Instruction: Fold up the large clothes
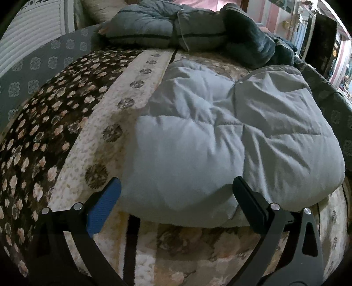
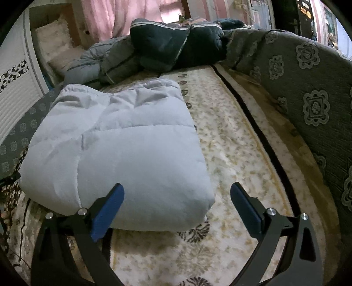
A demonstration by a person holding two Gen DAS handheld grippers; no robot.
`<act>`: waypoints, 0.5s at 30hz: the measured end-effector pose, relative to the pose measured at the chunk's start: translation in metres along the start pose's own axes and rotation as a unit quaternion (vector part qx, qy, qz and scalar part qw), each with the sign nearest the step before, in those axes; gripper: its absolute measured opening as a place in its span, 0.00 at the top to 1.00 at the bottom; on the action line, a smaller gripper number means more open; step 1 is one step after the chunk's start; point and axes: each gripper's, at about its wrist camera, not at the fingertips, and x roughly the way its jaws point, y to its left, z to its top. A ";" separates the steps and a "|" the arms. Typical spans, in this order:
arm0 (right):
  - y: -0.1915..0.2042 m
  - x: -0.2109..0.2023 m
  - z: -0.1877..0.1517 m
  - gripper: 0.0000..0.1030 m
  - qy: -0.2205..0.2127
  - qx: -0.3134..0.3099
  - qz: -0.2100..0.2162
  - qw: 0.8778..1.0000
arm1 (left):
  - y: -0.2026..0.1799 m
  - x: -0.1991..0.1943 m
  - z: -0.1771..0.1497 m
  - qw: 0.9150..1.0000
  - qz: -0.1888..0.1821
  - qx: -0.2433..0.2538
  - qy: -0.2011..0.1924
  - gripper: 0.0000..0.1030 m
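Over on the left side the bed cover is a dark plush stretch with pale blossoms, then it switches to a cream band with dark round medallions. The left gripper has its jaws spread wide with nothing in them, blue ribbed pad on one finger, black on the other, hovering right at the near edge of the folded jacket. That jacket is a puffy, quilted, pale grey-blue bundle, soft rounded corners, lying on the cream part of the cover. In the right wrist view the right gripper is also wide open and empty, lined up with the bundle's near right corner. Right of the jacket there's plenty of bare cream cover, up to a black stripe. Further back sits a heap of darker padded clothes, pink curtain behind, grey patterned upholstery along the right.
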 end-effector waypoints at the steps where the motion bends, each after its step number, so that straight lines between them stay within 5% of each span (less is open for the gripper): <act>1: 0.000 0.001 0.000 0.05 0.000 -0.002 -0.003 1.000 | -0.002 0.001 0.003 1.000 0.000 0.001 -0.001 0.03; 10: 0.002 0.025 0.016 0.02 0.018 -0.014 0.009 1.000 | -0.006 0.035 0.029 1.000 0.011 0.018 0.016 0.03; 15: -0.002 0.040 0.011 0.02 0.063 -0.007 0.070 0.996 | -0.009 0.044 0.017 0.999 0.006 0.046 0.016 0.03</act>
